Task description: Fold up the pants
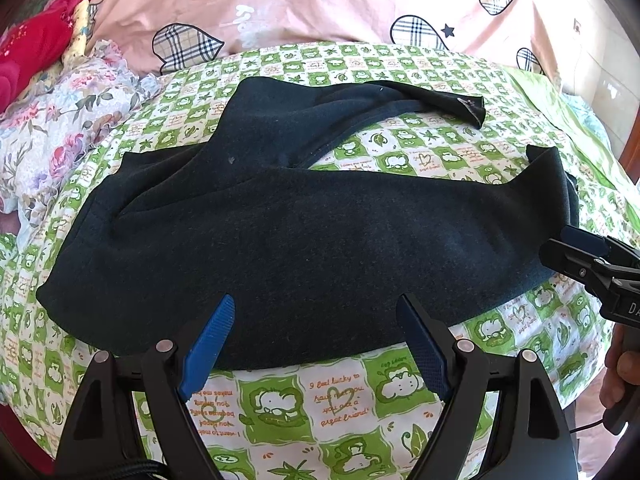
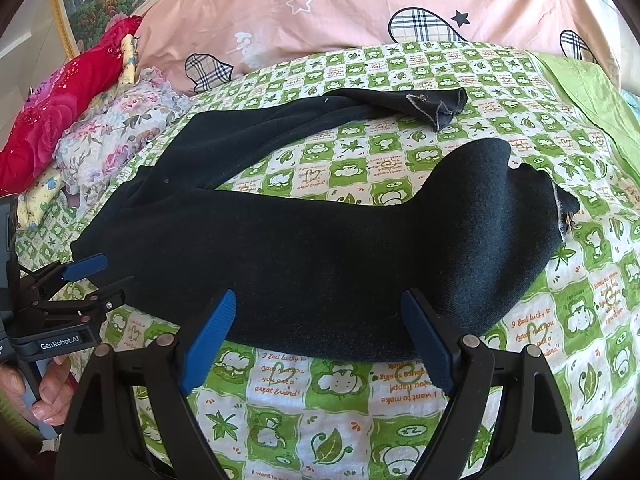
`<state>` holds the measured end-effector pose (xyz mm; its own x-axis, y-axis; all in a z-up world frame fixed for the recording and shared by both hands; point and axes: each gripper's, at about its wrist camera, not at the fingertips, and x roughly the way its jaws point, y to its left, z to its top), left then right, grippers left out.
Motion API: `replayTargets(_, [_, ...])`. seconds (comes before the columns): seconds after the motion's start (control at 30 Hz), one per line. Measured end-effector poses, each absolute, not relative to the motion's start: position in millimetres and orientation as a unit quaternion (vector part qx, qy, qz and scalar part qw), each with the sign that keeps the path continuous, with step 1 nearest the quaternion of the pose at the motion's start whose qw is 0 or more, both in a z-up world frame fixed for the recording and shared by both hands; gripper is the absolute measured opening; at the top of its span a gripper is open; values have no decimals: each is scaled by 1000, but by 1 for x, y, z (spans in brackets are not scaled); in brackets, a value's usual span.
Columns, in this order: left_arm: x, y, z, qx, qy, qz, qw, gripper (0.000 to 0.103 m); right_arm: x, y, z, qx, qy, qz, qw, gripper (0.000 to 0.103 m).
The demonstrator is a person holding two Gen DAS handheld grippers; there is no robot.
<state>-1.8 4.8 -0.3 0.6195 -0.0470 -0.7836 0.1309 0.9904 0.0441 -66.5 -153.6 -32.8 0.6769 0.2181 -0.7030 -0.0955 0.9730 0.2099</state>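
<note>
Dark navy pants (image 1: 304,236) lie spread on the green-and-white patterned bed sheet (image 1: 320,400), waist to the left, two legs splayed apart to the right. They also show in the right wrist view (image 2: 320,264). My left gripper (image 1: 316,312) is open and empty, hovering over the near edge of the pants. My right gripper (image 2: 318,312) is open and empty, over the near leg's lower edge. The right gripper shows at the right edge of the left wrist view (image 1: 576,248); the left gripper shows at the left of the right wrist view (image 2: 100,280).
A pink quilt with plaid hearts (image 1: 320,4) lies behind the pants. A floral pillow (image 1: 60,120) and a red pillow (image 1: 36,48) sit at the back left. A green cloth (image 2: 592,92) lies at the far right.
</note>
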Motion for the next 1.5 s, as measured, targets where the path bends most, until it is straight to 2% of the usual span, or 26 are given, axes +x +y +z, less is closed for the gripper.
replayTargets(0.5, [10,-15,7,68,430,-87,896,84,-77,-179,-20,111,396,62,910,85])
replayTargets(0.8, [39,-73,29,84,427,-187,881,84,-84,-243,-16,157,351,13,923,85])
replayTargets(0.93, [56,-109,36,90,433,-233,866,84,-76,-276,-18,184,363,-14,913,85])
replayTargets(1.0, [68,-130,37,96,438,-253,857,84,-73,-292,-18,192,353,-17,916,81])
replayTargets(1.07, [77,-148,37,101,442,-269,850,84,-66,-305,-19,198,353,-23,914,71])
replayTargets(1.2, [97,-184,35,118,446,-296,836,84,-49,-327,-25,213,363,-34,907,63])
replayTargets(1.23, [102,-191,33,121,449,-303,832,84,-44,-333,-28,220,366,-35,903,57])
replayTargets(1.4, [134,-223,19,124,477,-330,805,84,-24,-350,-43,248,383,-36,889,43])
replayTargets(1.5, [150,-238,7,118,500,-350,783,84,-18,-354,-47,259,383,-27,886,30])
